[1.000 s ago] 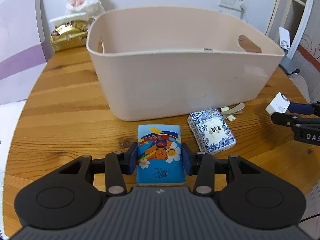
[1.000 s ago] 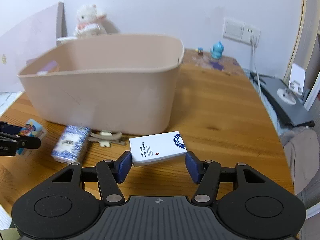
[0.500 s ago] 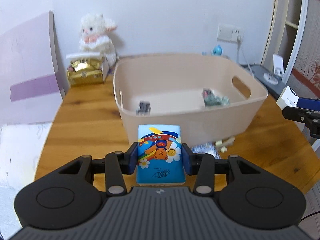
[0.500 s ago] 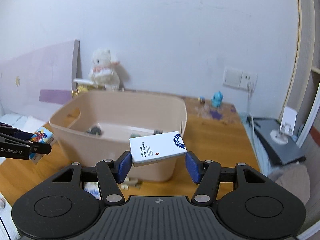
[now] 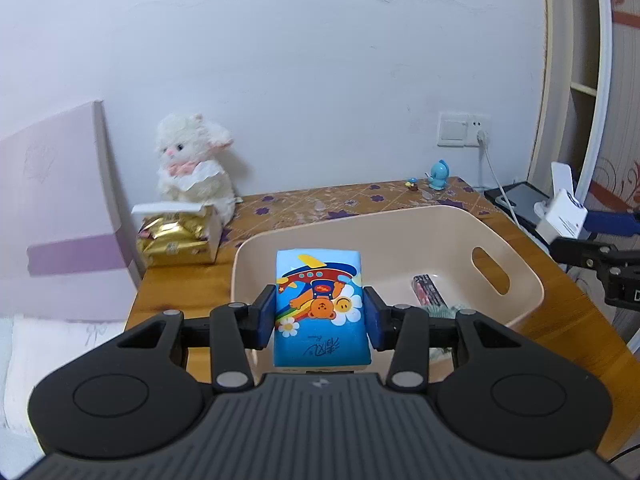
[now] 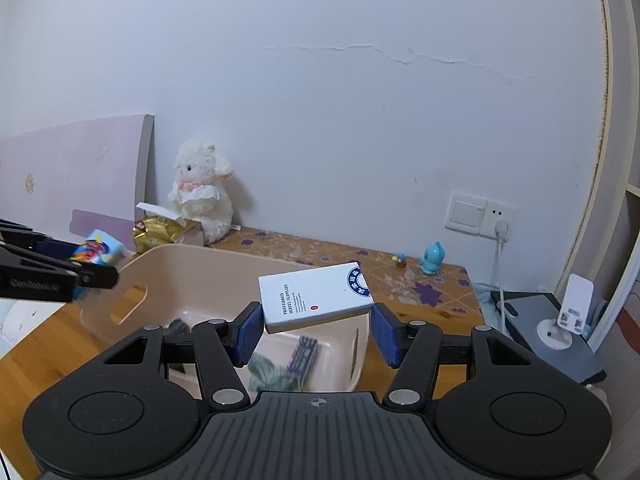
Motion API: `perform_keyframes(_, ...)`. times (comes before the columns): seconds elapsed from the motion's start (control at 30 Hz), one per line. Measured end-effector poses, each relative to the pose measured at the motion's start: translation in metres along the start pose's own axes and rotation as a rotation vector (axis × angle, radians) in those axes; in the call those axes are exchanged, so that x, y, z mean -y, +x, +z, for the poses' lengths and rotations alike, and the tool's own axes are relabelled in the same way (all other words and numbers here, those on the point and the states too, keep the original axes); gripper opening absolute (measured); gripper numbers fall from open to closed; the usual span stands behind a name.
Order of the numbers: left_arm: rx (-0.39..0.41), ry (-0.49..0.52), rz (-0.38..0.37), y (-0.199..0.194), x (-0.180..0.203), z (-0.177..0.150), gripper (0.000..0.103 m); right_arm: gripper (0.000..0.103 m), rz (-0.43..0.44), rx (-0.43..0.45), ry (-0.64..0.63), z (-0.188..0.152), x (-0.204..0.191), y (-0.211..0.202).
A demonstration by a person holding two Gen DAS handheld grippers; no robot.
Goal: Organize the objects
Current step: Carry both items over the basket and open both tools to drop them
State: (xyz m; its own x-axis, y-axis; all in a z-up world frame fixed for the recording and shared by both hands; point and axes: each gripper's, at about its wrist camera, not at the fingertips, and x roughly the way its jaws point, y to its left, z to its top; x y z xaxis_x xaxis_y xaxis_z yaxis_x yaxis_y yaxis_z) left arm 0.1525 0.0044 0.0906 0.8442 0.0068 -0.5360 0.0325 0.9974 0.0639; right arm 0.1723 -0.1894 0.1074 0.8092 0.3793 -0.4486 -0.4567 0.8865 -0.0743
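Note:
My left gripper [image 5: 320, 314] is shut on a blue tissue pack [image 5: 320, 296] with a cartoon bear, held above the near rim of the beige bin [image 5: 404, 240]. My right gripper [image 6: 318, 320] is shut on a white box [image 6: 316, 300] with a blue round mark, held tilted over the bin [image 6: 208, 276]. Each gripper shows in the other's view: the right one [image 5: 592, 236] with the white box [image 5: 562, 216], and the left one [image 6: 80, 274] with the blue pack [image 6: 98, 250]. In the bin lie a dark packet [image 5: 428, 294], a striped packet [image 6: 302, 356] and a green-grey bundle [image 6: 272, 376].
A white plush lamb [image 5: 196, 164] and an open carton of gold packets [image 5: 176, 236] stand at the back left by a pink board [image 5: 56, 216]. A small blue figurine [image 5: 438, 176] sits at the back right under a wall socket [image 5: 464, 130]. A dark flat device [image 6: 548, 332] lies right of the table.
Both grippers have risen with their loads from table height to above the bin's rim. The inside of the bin now shows, and the items on the table in front of it are out of sight.

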Motion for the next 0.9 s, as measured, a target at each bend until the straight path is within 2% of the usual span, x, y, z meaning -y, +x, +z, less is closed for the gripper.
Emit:
perform_keyframes(0.17, -0.028, 0.024, 0.018, 0.032, 0.008, 0.015, 0.047, 0.056, -0.001, -0.022, 0.008, 0.01, -0.002, 0.025)
perform_keyframes(0.3, -0.089, 0.025, 0.022, 0.06, 0.013, 0.016, 0.047, 0.056, -0.008, -0.062, 0.01, 0.009, -0.003, 0.048)
perform_keyframes(0.6, -0.298, 0.005, 0.065, 0.124, 0.015, -0.006, 0.047, 0.056, -0.012, -0.197, -0.038, -0.014, -0.02, 0.094)
perform_keyframes(0.77, -0.35, 0.004, 0.078, 0.136, 0.011, -0.019, 0.048, 0.057, -0.012, -0.245, -0.075, -0.028, -0.03, 0.106)
perform_keyframes(0.83, -0.352, -0.005, 0.074, 0.135, 0.008, -0.02, 0.048, 0.066, -0.008, -0.258, -0.071, -0.03, -0.031, 0.108)
perform_keyframes(0.87, -0.351, -0.01, 0.072, 0.133, 0.008, -0.02, 0.049, 0.066, -0.006, -0.247, -0.067, -0.031, -0.032, 0.107)
perform_keyframes(0.9, -0.35, -0.014, 0.074, 0.13, 0.007, -0.019, 0.053, 0.07, -0.005, -0.235, -0.066, -0.031, -0.032, 0.105)
